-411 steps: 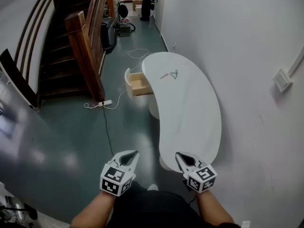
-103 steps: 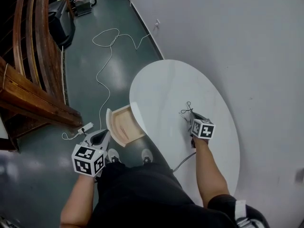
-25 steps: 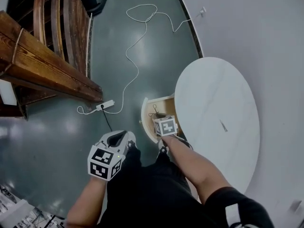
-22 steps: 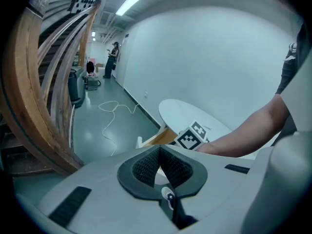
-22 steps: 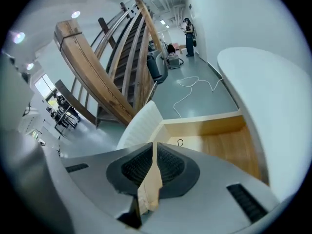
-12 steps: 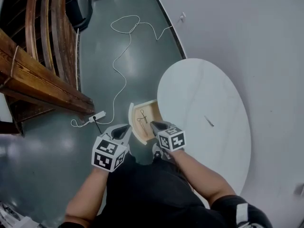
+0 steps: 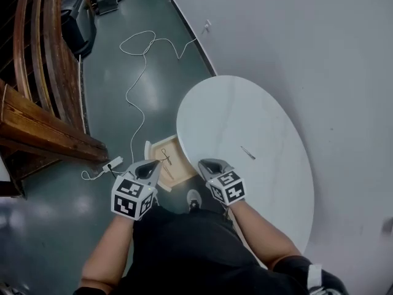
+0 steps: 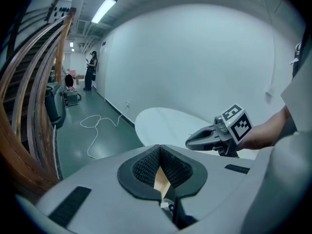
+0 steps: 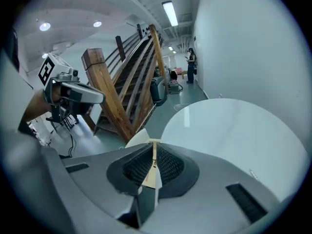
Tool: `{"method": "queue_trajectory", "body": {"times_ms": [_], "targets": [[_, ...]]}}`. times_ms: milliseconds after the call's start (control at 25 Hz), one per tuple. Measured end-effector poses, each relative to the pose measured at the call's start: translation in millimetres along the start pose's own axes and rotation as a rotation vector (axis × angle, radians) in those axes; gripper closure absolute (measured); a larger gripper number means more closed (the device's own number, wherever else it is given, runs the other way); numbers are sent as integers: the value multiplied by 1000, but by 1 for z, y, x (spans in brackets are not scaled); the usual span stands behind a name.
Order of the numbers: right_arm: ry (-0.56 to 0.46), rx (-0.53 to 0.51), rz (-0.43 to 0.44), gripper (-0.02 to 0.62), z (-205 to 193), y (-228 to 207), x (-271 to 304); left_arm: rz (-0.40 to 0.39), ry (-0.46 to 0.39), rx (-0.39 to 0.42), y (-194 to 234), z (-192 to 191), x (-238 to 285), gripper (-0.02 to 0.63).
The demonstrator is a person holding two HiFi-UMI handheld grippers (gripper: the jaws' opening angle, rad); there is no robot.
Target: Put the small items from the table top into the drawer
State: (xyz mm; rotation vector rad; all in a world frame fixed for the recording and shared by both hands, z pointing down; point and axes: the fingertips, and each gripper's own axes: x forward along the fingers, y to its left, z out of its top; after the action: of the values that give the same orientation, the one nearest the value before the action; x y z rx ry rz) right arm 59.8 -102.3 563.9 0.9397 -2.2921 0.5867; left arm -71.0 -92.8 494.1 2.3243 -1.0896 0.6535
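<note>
Holds the right claw (image 7: 204,162) pressed together on nothing at the table's (image 7: 258,115) near edge, the left claw (image 7: 155,164) likewise closed and empty by the open drawer (image 7: 179,163). Finds the stick (image 7: 247,152) lying on the table ahead and right of the right claw (the nearer one), long axis slanting, far end leftward. Counts one stick out, one dark looped item (image 7: 164,158) in the drawer.
</note>
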Motion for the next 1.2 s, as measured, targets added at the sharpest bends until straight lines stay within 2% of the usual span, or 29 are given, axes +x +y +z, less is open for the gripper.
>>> {"method": "queue_trajectory", "body": {"times_ms": [200,360,480,600,680,920,1200], "targets": [[-11,-36,-99,572,-12,-48,-32,9,2,16,-7,9,6,592],[16,-8,-187,572,-38,-93,-51,10,8,18,-14,12,5,592],[44,11,-284,572,-57,-130,-66,21,18,23,-18,10,2,592],[85,-32,-399,572,-72,-164,-82,27,23,13,-21,5,1,592],[120,-61,-441,571,-84,-183,-88,28,24,9,-25,4,1,592],[182,-38,-483,520,-113,-210,-94,41,24,12,-32,0,-5,592],[220,3,-451,509,-128,-217,-87,53,27,-1,-33,-6,-10,592]]}}
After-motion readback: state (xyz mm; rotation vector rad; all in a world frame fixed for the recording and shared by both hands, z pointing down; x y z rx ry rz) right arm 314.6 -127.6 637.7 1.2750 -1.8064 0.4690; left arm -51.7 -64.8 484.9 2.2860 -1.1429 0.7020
